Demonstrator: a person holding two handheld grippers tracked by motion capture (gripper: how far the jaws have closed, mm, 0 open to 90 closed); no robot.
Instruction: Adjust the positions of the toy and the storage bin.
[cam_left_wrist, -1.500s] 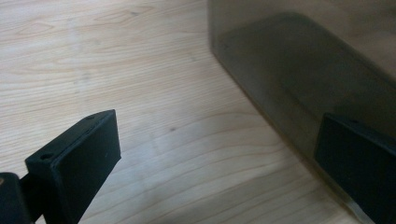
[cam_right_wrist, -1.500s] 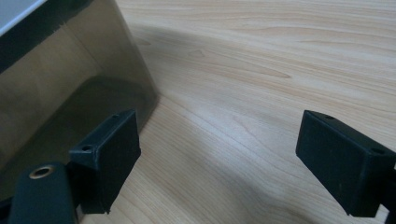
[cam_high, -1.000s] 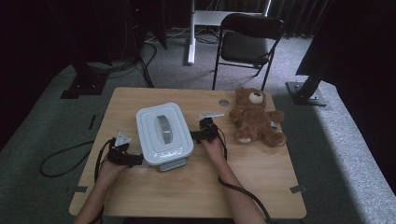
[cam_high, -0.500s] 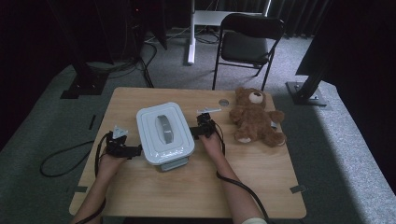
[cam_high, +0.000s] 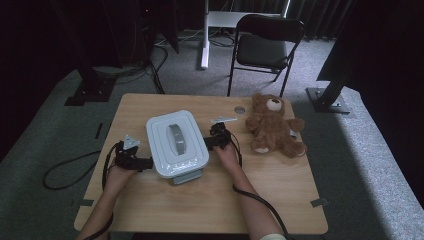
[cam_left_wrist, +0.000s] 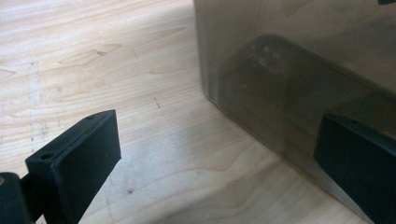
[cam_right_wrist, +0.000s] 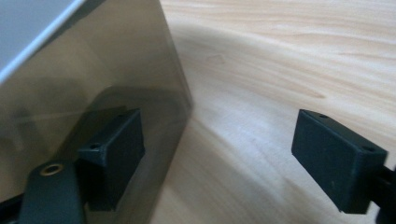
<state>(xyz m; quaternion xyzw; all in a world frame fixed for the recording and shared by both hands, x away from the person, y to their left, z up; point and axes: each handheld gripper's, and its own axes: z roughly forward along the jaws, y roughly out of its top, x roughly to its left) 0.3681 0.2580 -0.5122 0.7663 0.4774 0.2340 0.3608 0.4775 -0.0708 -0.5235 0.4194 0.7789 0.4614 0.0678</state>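
A translucent container with a pale grey lid (cam_high: 176, 142) sits mid-table, its latch tab (cam_high: 187, 176) at the near end. My left gripper (cam_high: 146, 163) is at the container's left side, open. In the left gripper view the jaws (cam_left_wrist: 217, 135) stand wide apart, and the container's smoky wall (cam_left_wrist: 289, 70) and near corner lie just beyond them. My right gripper (cam_high: 207, 142) is at the container's right side, open too. In the right gripper view (cam_right_wrist: 219, 140) one jaw lies close along the container wall (cam_right_wrist: 93, 70), the other over bare wood. Nothing is held.
A brown teddy bear (cam_high: 274, 126) lies at the right of the wooden table (cam_high: 200, 210). A small round disc (cam_high: 239, 109) rests near the far edge. Beyond the table stands a black folding chair (cam_high: 265, 47). Cables trail off the left edge (cam_high: 65, 172).
My left gripper has shifted a little farther up the table beside the container. The right gripper and the container have hardly moved.
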